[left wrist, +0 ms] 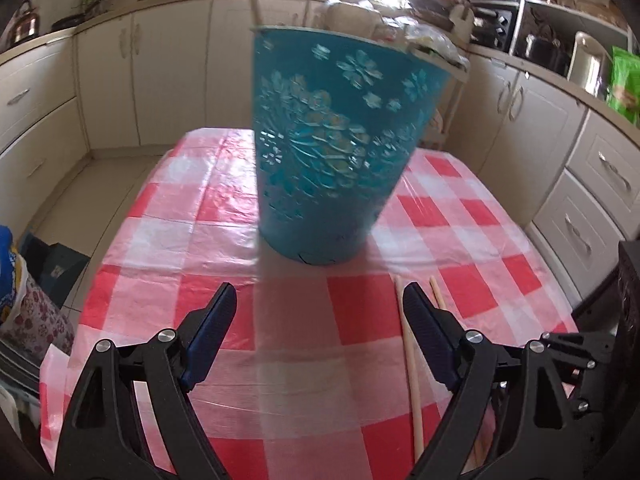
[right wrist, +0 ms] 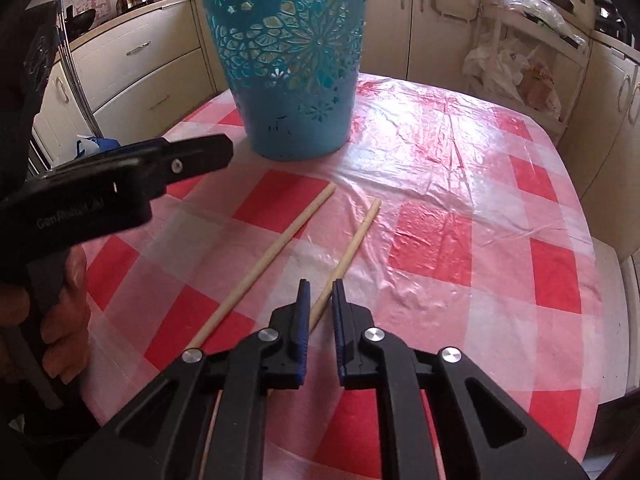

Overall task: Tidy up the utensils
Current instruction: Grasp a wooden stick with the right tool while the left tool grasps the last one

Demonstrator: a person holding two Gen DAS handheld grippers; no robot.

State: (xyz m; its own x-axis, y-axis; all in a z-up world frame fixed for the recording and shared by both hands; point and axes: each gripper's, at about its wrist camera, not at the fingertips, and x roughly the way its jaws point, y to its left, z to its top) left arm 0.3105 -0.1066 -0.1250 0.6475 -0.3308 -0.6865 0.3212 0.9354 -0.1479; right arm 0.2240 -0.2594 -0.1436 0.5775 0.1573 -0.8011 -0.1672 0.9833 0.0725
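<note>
Straddling the near end of a pale wooden stick [right wrist: 352,242], the right gripper [right wrist: 320,312] has its blue-padded jaws narrowed on either side of the shaft; a sliver of gap shows on each side, so I cannot tell whether the pads actually press the wood. That stick lies flat on the counter [right wrist: 480,184], which is covered in a glossy red-and-white checked plastic cloth, and it runs away from the gripper toward the far right. A second pale wooden stick [right wrist: 264,268] lies just left of it, roughly parallel and apart from it, its far tip closer to the bucket. Left of both sticks the left gripper [left wrist: 320,308] hovers above the cloth with its jaws spread wide and nothing between them; in its own view the longer stick [left wrist: 412,368] passes just inside its right finger. Farther back, a teal plastic bucket with cut-out flower patterns [right wrist: 288,60] stands upright on the cloth, just beyond the sticks' far tips and not touching them. Cream kitchen cabinets [left wrist: 160,68] line the far side of the room.
</note>
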